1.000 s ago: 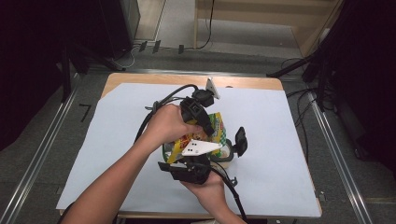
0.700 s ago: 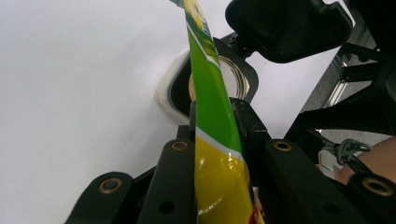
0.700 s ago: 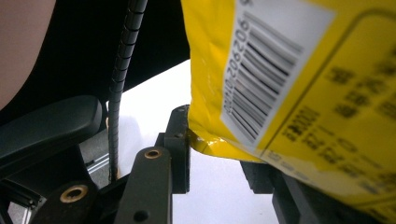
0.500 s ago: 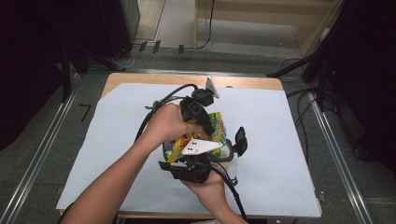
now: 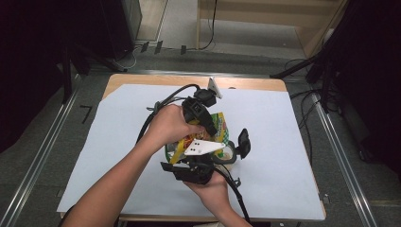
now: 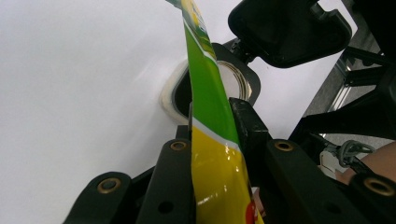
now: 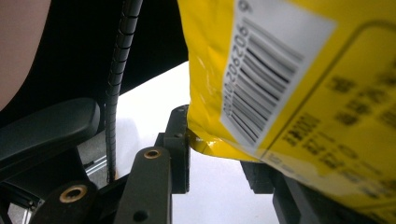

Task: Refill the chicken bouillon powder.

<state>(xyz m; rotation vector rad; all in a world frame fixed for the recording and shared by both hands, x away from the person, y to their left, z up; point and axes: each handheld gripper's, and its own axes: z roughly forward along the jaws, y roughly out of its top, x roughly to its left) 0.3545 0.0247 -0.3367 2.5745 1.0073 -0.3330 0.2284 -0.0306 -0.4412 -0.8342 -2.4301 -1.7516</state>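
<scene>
Table (image 5: 293, 142) under white sheet (image 5: 118, 156). Both hands meet mid-sheet over a yellow-green bag (image 5: 218, 124), lifted between the grippers. Left gripper (image 6: 212, 140): jaws clamped on the bag's thin edge (seen side-on, green above, yellow below). Right gripper (image 7: 217, 149): jaws pinched on the bag's lower corner, near its barcode (image 7: 266, 84). Tape roll (image 6: 173, 91) lies on the sheet just behind the bag.

two black tools (image 5: 208, 124) (image 5: 191, 170), brass-ringed screws on the jaws, white three-cornered plate (image 5: 203, 147), ribbed black cable (image 7: 116, 79)
</scene>
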